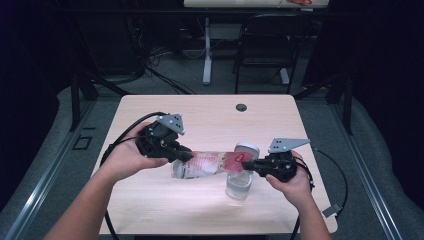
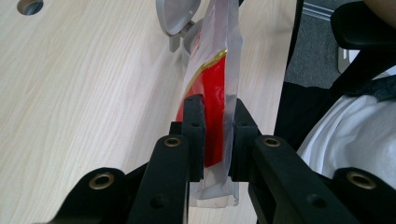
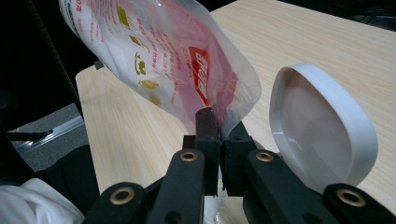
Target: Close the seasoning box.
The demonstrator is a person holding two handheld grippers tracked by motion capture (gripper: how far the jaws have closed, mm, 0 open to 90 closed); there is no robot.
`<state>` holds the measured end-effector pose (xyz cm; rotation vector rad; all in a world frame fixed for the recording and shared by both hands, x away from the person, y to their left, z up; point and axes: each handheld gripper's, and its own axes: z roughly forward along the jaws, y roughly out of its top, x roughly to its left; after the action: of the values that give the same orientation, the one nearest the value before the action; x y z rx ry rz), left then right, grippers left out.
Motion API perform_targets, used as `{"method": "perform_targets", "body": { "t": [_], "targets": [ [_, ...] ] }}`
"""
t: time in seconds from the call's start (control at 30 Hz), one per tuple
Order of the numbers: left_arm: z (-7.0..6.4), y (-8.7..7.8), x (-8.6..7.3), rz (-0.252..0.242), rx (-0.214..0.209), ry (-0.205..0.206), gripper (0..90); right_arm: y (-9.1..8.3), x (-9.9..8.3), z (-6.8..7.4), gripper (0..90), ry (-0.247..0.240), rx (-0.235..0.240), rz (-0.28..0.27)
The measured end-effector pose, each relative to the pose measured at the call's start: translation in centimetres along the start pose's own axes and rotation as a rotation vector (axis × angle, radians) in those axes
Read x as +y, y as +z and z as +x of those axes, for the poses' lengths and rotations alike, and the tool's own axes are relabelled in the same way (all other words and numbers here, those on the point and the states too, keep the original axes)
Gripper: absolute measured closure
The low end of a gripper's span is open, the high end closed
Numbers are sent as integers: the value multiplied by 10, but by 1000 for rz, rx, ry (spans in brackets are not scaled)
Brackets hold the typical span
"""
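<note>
From the high view, you hold one pouch (image 1: 210,163) stretched between your left gripper (image 1: 184,155) and right gripper (image 1: 251,164), above one open jar (image 1: 239,184) on the desk (image 1: 210,112); tilt unevenly and the contents may miss it

Left gripper view: jaws clamped on the pouch's bottom seal; it could slip

Right gripper view: jaws pinch the top corner beside one hinged lid (image 3: 322,126), which could snag

1. The pouch (image 3: 177,60) is glossy, see-through plastic film printed red and gold.
2. The tabletop (image 1: 200,112) is pale wood-grain laminate, smooth and matt.
3. The jar (image 1: 239,184) at 5 o'clock looks like clear plastic; its white lid (image 3: 327,126) is smooth and satiny.
4. Each claw is matt black plastic with brass-coloured inserts.
</note>
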<state>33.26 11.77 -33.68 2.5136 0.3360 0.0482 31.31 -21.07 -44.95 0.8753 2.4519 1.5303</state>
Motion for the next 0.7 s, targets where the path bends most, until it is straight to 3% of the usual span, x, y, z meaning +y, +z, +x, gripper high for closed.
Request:
{"method": "perform_targets", "body": {
  "t": [0.7],
  "targets": [
    [3,0,12,-19,-8,0,805,-2,-4,-5,883,9,-9,15]
  ]
}}
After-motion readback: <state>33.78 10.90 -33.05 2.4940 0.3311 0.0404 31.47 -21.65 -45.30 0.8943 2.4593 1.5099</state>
